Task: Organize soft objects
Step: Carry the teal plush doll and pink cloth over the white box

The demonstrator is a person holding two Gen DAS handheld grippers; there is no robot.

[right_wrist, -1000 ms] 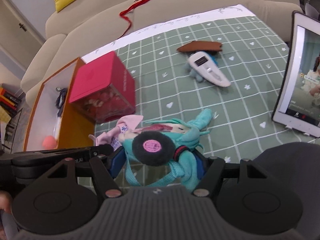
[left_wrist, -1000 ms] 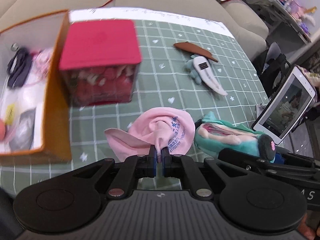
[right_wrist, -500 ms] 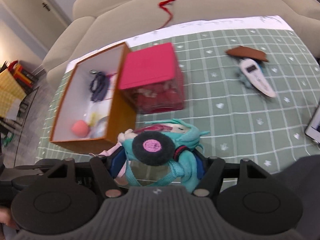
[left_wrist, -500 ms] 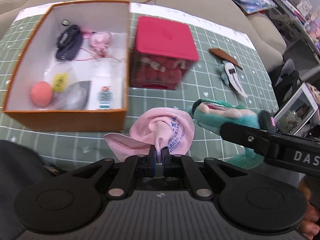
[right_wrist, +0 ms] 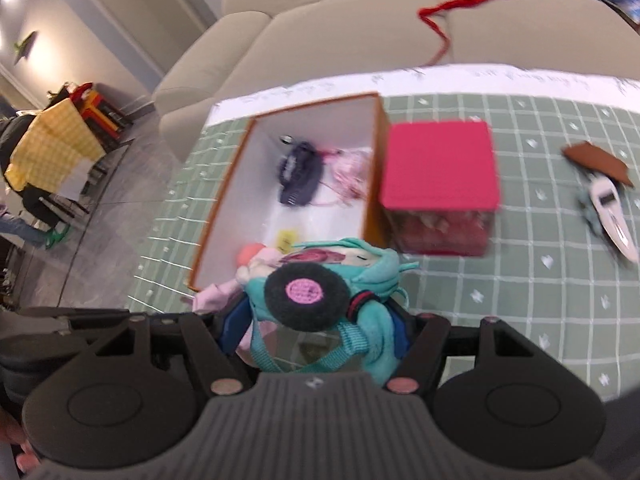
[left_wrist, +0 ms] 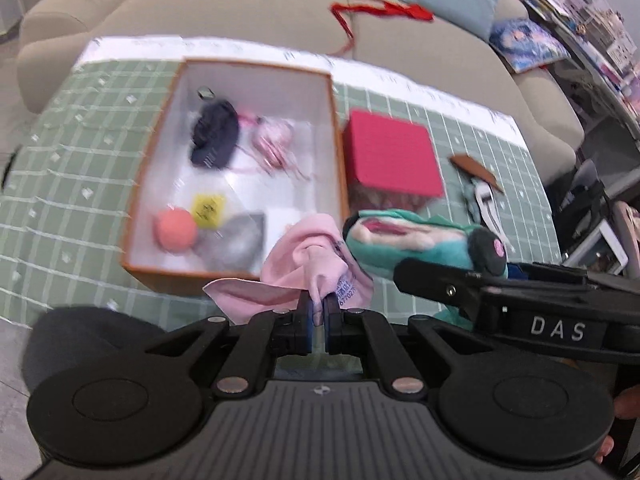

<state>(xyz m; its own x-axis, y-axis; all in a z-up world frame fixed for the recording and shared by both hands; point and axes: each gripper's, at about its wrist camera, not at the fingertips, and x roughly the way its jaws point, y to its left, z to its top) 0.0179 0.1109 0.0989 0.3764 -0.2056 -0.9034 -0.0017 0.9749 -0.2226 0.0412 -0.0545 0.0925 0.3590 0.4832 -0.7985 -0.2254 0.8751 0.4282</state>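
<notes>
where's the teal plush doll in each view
Left wrist: teal plush doll sits right of centre, beside the pink cloth, carried by the other claw.
Right wrist: the doll is low centre, clamped in the right claw.
Shared landmark: red box beside the orange box.

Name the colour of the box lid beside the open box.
Red lid, clearest in the right wrist view.

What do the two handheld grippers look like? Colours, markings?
Both are matte black with a ribbed grey body, two round discs and silver pins. The left gripper has blue pads; the right gripper has blue pads too and white "DAS" lettering on its side.
</notes>
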